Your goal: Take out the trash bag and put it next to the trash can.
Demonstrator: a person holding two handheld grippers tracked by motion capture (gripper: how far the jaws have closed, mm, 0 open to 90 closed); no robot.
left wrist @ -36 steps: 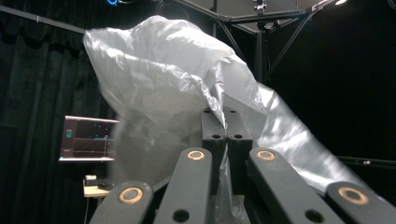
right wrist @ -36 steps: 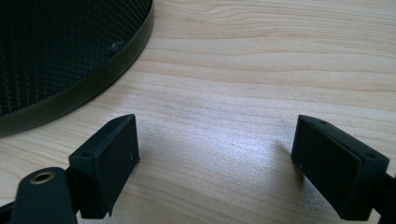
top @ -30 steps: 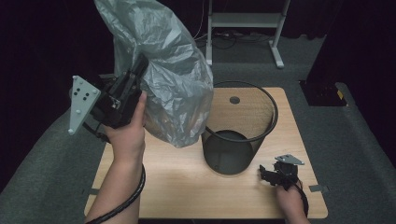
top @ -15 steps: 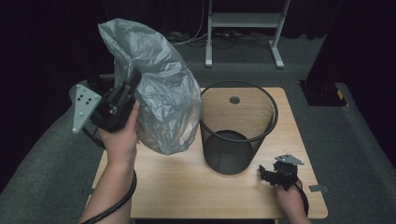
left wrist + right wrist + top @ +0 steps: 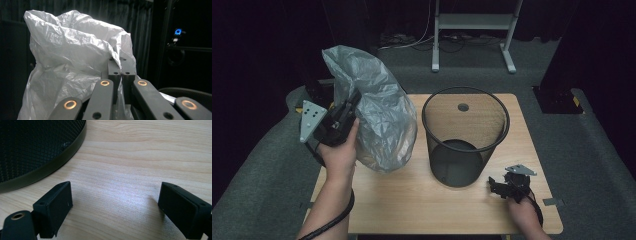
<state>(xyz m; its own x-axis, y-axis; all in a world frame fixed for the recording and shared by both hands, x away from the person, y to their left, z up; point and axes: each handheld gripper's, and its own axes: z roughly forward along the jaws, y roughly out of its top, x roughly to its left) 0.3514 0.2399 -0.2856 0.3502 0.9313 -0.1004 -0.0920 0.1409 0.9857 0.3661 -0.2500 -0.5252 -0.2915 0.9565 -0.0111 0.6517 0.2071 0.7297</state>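
Observation:
A crumpled grey plastic bag (image 5: 374, 117) hangs over the table's left side, billowing up and to the right of my left gripper (image 5: 346, 114). That gripper is shut on the bag's edge; in the left gripper view the two jaws meet on the white film of the bag (image 5: 75, 62). A black wire-mesh wastebasket (image 5: 465, 137) stands upright in the middle of the wooden table (image 5: 412, 200). My right gripper (image 5: 498, 187) rests low on the table near the basket's front right, open with nothing between its jaws; the basket's base rim (image 5: 45, 167) curves past at the upper left.
A white metal stand (image 5: 472, 30) with cables is on the floor behind the table. Grey carpet surrounds the table. A dark chair edge (image 5: 185, 92) lies low at the right of the left gripper view.
My left gripper has lowered and drifted slightly away from the basket, bringing the bag down with it. The right gripper and the basket have stayed put.

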